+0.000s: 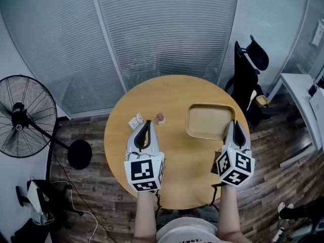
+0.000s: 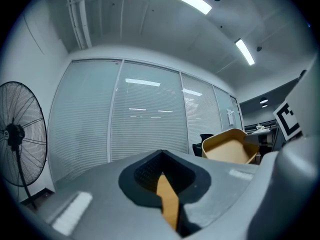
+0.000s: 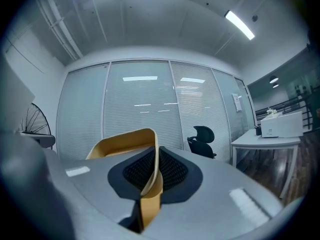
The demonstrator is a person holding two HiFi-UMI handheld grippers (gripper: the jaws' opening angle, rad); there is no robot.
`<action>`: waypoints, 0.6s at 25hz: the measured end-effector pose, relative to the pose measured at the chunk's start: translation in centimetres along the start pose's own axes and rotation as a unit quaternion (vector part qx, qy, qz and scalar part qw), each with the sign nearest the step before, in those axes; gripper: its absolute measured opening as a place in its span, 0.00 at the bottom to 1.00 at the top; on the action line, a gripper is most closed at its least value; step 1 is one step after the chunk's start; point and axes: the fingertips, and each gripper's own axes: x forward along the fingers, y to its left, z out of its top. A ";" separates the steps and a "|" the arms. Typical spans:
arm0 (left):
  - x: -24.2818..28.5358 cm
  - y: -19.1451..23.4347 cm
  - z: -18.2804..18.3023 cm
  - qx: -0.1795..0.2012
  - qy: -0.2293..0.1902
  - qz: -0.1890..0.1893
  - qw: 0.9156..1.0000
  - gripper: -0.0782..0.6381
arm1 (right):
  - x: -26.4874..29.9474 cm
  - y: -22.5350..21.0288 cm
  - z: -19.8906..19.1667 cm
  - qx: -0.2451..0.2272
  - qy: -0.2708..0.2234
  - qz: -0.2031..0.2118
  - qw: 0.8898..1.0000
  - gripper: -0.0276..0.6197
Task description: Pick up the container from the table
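Observation:
The container (image 1: 210, 120) is a shallow tan tray with rounded corners, over the right half of the round wooden table (image 1: 172, 90). My right gripper (image 1: 237, 126) is shut on its near right rim. In the right gripper view the tan wall (image 3: 122, 144) runs between the black pads (image 3: 172, 170), and the tray rises ahead, tilted. My left gripper (image 1: 144, 127) hovers over the table's left half, jaws together and nothing in them. In the left gripper view its jaws (image 2: 162, 168) meet, and the container (image 2: 231, 146) shows at the right.
A small white packet (image 1: 135, 121) and a small pinkish item (image 1: 160, 118) lie on the table just beyond the left gripper. A standing fan (image 1: 25, 116) is at the left, a black office chair (image 1: 250, 70) behind the table and a white desk (image 1: 298, 97) at the right.

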 end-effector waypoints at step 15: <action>-0.7 0.5 0.4 -0.001 -0.003 0.002 1.000 0.11 | -0.8 0.5 0.2 -0.006 -0.001 0.002 1.000 0.11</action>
